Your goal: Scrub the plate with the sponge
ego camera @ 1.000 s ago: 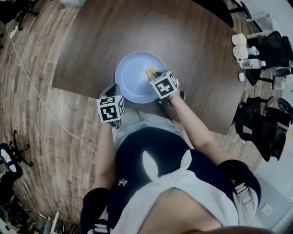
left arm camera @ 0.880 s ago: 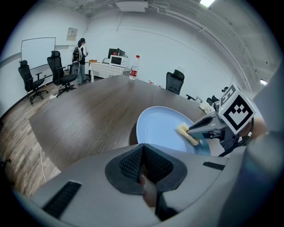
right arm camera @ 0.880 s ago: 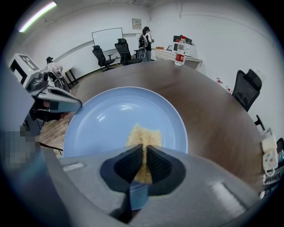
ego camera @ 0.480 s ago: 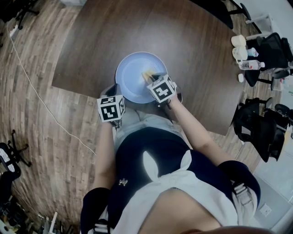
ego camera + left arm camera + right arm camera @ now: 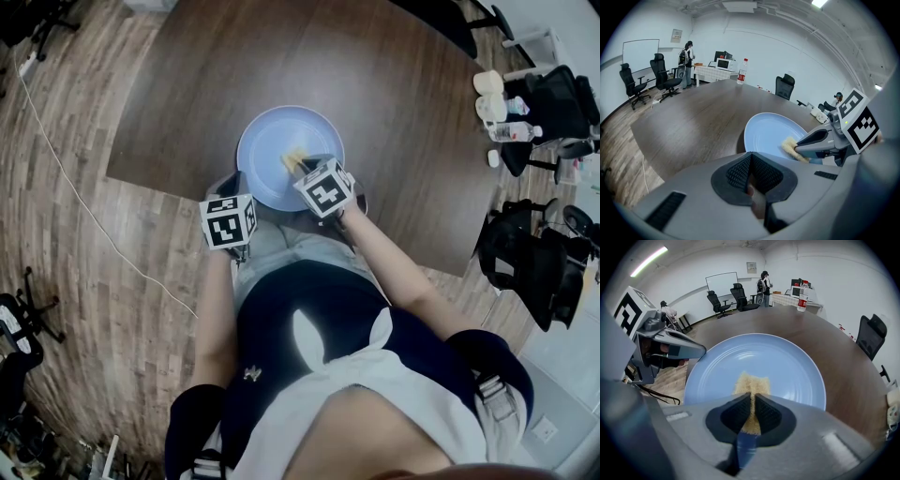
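Observation:
A round pale-blue plate (image 5: 272,141) lies on the dark wooden table (image 5: 375,84), near its front edge. My right gripper (image 5: 304,171) is over the plate's near-right part and shut on a yellow sponge (image 5: 293,161). In the right gripper view the sponge (image 5: 752,382) sticks out of the closed jaws and rests flat on the plate (image 5: 787,362). My left gripper (image 5: 235,187) sits at the plate's near-left rim. Its jaws are closed there and seem to pinch the rim. From the left gripper view, the plate (image 5: 766,133) starts right beyond the left gripper (image 5: 751,158).
A red-labelled bottle (image 5: 802,295) stands at the table's far end. Cups and bottles (image 5: 497,103) sit on a side surface at the right, with black office chairs (image 5: 534,262) nearby. A person (image 5: 687,63) stands far back. A cable (image 5: 66,178) runs over the floor at the left.
The right gripper has slid the sponge leftward and toward me across the plate. The left gripper and the plate have stayed put.

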`<state>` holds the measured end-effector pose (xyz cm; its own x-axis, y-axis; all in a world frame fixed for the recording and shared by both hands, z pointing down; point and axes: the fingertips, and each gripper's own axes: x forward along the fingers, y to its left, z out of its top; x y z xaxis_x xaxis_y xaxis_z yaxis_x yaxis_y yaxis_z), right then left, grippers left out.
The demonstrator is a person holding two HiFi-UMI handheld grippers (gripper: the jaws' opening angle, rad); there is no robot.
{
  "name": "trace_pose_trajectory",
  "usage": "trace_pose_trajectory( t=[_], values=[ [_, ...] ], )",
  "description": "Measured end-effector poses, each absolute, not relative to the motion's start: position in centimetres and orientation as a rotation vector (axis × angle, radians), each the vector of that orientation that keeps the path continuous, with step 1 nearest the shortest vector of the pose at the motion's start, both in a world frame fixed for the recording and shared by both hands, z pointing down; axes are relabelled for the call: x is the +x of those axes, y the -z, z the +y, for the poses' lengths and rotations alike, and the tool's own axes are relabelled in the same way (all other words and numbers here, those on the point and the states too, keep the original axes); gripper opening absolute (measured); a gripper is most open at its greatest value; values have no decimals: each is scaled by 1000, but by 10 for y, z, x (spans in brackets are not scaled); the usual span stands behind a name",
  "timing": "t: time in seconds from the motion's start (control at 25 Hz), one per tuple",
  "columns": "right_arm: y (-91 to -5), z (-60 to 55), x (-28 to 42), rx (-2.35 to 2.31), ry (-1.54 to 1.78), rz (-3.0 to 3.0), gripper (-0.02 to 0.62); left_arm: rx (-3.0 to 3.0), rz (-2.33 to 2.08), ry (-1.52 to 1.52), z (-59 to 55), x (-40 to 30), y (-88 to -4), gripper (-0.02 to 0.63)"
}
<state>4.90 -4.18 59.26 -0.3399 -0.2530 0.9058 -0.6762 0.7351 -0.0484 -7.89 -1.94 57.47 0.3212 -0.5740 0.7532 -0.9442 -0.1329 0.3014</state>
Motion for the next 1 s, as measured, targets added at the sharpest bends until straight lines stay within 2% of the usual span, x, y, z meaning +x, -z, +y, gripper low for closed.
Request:
trace_pose_trajectory(
  t=[1.0],
  values=[
    [-590, 12, -3, 468, -495, -2025, 28, 1811, -1361, -602, -19, -82, -575, 6]
  ],
)
